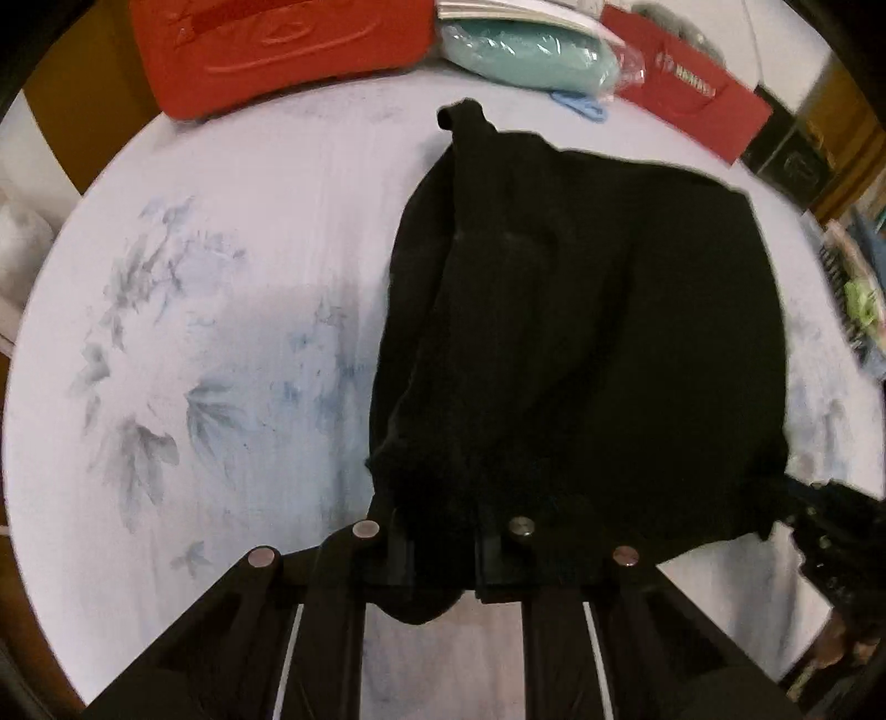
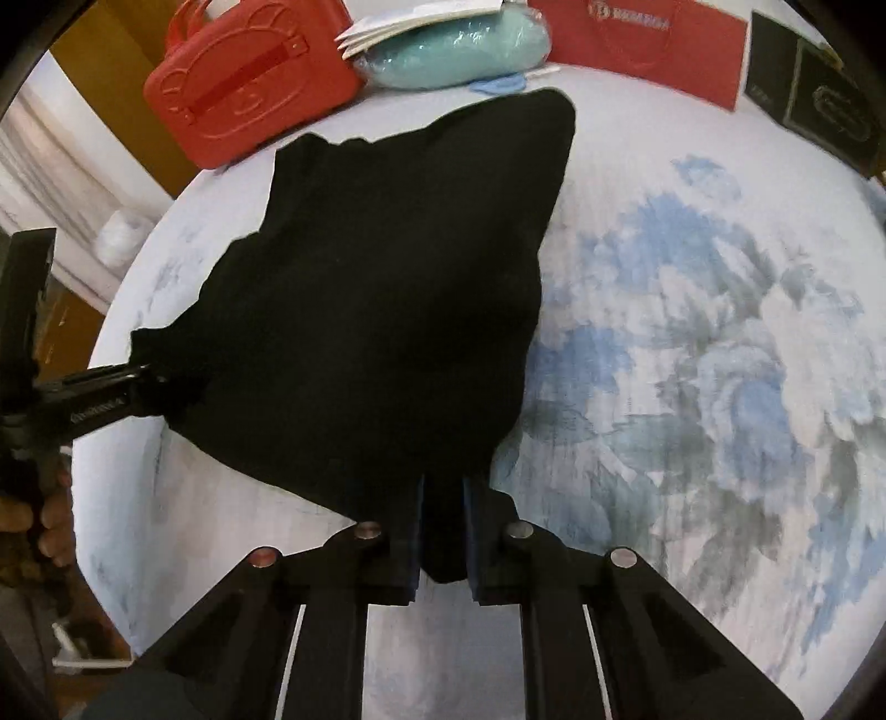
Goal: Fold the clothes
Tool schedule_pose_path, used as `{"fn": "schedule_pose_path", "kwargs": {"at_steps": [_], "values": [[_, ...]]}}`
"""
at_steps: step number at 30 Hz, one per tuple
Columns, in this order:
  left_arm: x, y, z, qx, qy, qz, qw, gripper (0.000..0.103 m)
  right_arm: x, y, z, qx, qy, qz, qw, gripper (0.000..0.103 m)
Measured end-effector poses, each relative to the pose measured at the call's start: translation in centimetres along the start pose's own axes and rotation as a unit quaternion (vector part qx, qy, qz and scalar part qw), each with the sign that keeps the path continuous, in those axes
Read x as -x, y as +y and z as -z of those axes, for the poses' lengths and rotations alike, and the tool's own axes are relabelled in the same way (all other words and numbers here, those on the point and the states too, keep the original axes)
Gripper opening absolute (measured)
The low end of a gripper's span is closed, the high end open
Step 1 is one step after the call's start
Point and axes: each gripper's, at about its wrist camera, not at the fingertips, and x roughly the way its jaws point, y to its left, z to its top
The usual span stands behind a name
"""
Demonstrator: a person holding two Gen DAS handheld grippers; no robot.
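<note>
A black garment (image 1: 581, 332) lies spread over the pale floral tablecloth (image 1: 221, 332), its near edge lifted. My left gripper (image 1: 443, 548) is shut on the garment's near left corner; cloth bunches between the fingers and hangs below them. My right gripper (image 2: 443, 531) is shut on the near right corner of the same garment (image 2: 376, 310). The right gripper also shows at the lower right of the left wrist view (image 1: 830, 531). The left gripper shows at the left of the right wrist view (image 2: 111, 404), clamped on the garment's edge.
At the table's far edge stand a red plastic case (image 1: 277, 50), a teal bundle in clear wrap (image 1: 526, 55), a red paper bag (image 1: 692, 94) and a dark box (image 2: 814, 105). Table edges curve close on the left (image 2: 133, 277).
</note>
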Motion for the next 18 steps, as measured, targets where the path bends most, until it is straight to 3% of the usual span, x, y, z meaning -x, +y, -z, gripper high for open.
{"fn": "schedule_pose_path", "kwargs": {"at_steps": [3,5,7,10,13,18], "values": [[-0.5,0.9,0.9,-0.014,0.014,0.004,0.9998,0.018,-0.1,-0.7,1.0,-0.023,0.030,0.002,0.999,0.009],[0.1,1.6,1.0,-0.015,0.011,0.008,0.9998,0.040,0.4,-1.3,1.1,-0.033,0.029,-0.003,0.999,0.011],[1.1,2.3,0.6,-0.016,0.006,0.016,0.9997,0.045,1.6,-1.9,0.8,-0.039,0.014,-0.005,0.999,0.030],[3.3,2.4,-2.6,-0.031,-0.038,0.036,0.9982,0.063,3.6,-3.2,-1.0,-0.050,-0.019,-0.008,0.999,0.041],[3.0,1.6,-7.0,-0.051,-0.070,0.028,0.9959,0.064,4.7,-4.8,-4.6,-0.073,-0.060,-0.011,0.995,0.045],[-0.3,0.0,-12.3,-0.061,-0.053,0.033,0.9962,0.064,3.3,-6.4,-10.3,-0.102,-0.078,-0.003,0.992,0.045]]}}
